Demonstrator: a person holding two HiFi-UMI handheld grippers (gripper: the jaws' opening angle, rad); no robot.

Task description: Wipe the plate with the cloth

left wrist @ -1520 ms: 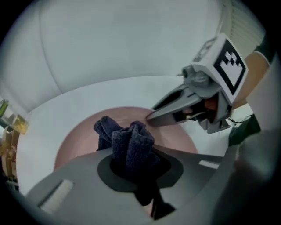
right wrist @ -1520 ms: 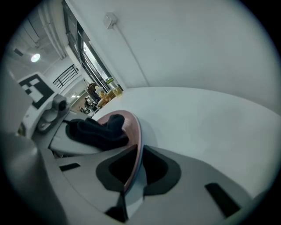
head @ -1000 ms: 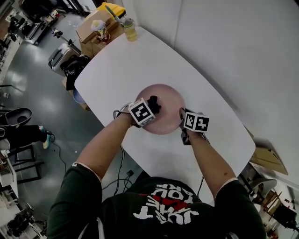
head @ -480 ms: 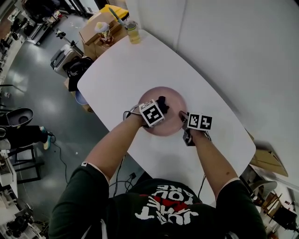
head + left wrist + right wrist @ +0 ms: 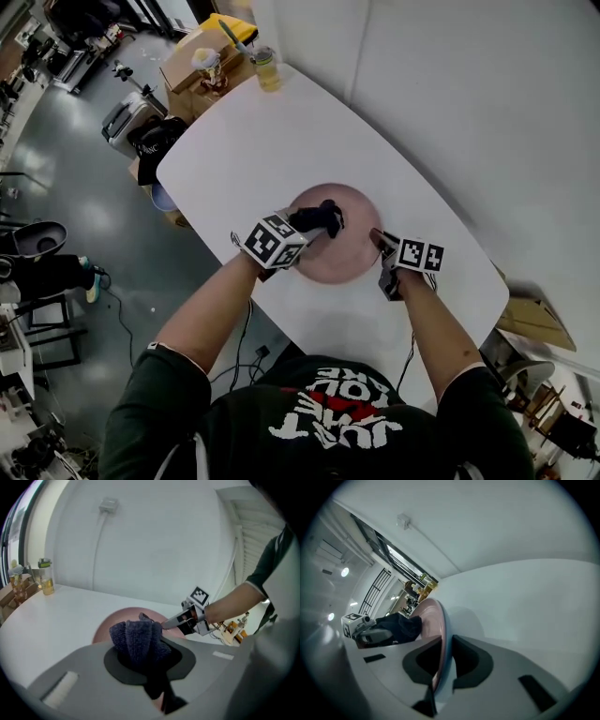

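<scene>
Just changed: the left tongs [image 5: 302,225] have drawn back toward the plate's near-left rim and tipped up compared with half a second ago, and the cloth [image 5: 319,218] has come up with them.
Right side: the right tongs [image 5: 377,236] have just been closing, with the plate's right rim between the jaws. They have barely shifted otherwise.
Left tongs state: clenched on the cloth, which bulges out in front of the jaws.
Right tongs state: grasping the plate [image 5: 345,261] by its rim, one jaw above and one below.
Task meaning: probably the end of one stroke, with the cloth being reset for another pass. The plate is held steady, so wiping looks mid-way rather than finished.
Plate place: middle of the white table [image 5: 244,141], toward the near edge.
Plate look: round, shallow and pink with a paler underside. No dirt or streaks show.
Cloth look: dark blue, thick and fuzzy, bunched into ridges over the plate's middle. Cannot tell whether it touches the surface.
</scene>
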